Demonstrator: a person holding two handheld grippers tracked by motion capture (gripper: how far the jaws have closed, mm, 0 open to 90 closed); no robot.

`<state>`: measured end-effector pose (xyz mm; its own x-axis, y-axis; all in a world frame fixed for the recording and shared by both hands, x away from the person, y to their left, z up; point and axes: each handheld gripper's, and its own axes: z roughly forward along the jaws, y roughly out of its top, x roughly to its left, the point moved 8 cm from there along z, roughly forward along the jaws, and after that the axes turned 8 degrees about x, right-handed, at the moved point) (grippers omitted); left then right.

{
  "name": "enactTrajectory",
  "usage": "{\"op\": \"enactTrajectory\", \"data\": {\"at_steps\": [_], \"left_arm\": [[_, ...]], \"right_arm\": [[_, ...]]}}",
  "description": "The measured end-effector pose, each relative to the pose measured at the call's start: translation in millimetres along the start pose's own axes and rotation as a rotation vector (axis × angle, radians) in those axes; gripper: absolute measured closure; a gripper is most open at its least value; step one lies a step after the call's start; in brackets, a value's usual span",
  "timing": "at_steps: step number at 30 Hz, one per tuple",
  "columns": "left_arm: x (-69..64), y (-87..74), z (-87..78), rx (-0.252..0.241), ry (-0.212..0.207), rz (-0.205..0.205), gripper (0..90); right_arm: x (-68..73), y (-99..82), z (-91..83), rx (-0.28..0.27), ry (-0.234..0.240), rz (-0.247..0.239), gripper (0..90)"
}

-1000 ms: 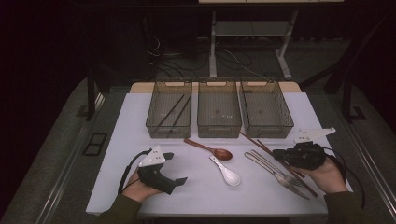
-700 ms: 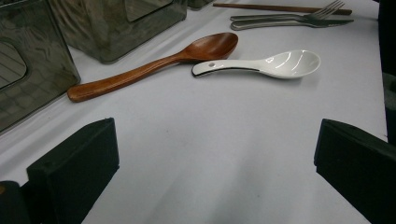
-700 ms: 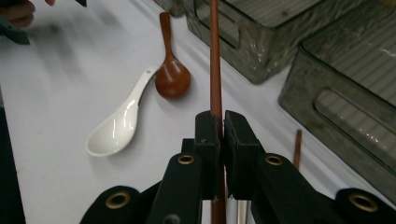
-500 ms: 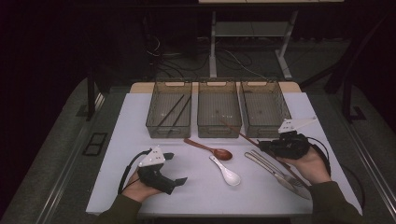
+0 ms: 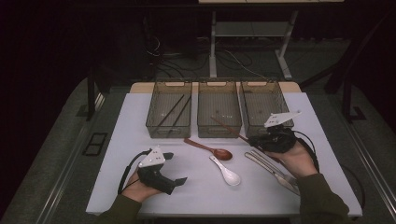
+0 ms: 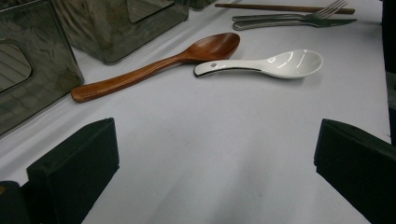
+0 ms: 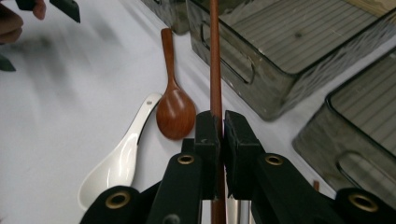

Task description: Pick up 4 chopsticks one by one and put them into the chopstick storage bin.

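My right gripper (image 5: pixel 256 139) is shut on a brown wooden chopstick (image 5: pixel 229 128), held in front of the gap between the middle bin (image 5: pixel 219 132) and the right bin (image 5: pixel 279 98). In the right gripper view the chopstick (image 7: pixel 215 56) runs straight out from between the pressed jaws (image 7: pixel 222 130) toward a bin (image 7: pixel 243 79). My left gripper (image 5: pixel 175 168) rests open on the white table (image 5: pixel 121 140) at the near left, with nothing between its wide-set jaws (image 6: pixel 215 177).
The left bin (image 5: pixel 154 126) holds two dark chopsticks (image 5: pixel 173 111). A wooden spoon (image 5: pixel 210 148) and a white ceramic spoon (image 5: pixel 226 172) lie mid-table. A fork and knife (image 5: pixel 273 170) lie under my right hand. A chopstick (image 6: pixel 280 8) lies beyond the fork.
My right gripper has moved left and away from the person, toward the bins, carrying the chopstick. The left gripper has stayed in place.
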<state>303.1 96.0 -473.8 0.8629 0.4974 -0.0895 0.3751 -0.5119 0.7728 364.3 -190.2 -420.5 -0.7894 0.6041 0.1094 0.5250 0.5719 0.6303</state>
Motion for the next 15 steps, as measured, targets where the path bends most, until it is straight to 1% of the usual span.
{"op": "enactTrajectory", "data": {"at_steps": [4, 6, 15], "left_arm": [[0.0, -0.1, -0.3, 0.001, 0.000, 0.002, 0.0], [0.1, 0.0, -0.5, 0.001, 0.002, 0.003, 0.0], [0.5, 0.7, -1.6, -0.007, 0.007, 0.005, 0.0]], "right_arm": [[-1.9, 10.7, 6.8, 0.001, 0.002, 0.016, 84.4], [-3.0, 17.2, 9.5, -0.009, 0.009, 0.011, 84.4], [-4.8, 44.5, 24.1, 0.008, -0.010, 0.021, 84.4]]}}
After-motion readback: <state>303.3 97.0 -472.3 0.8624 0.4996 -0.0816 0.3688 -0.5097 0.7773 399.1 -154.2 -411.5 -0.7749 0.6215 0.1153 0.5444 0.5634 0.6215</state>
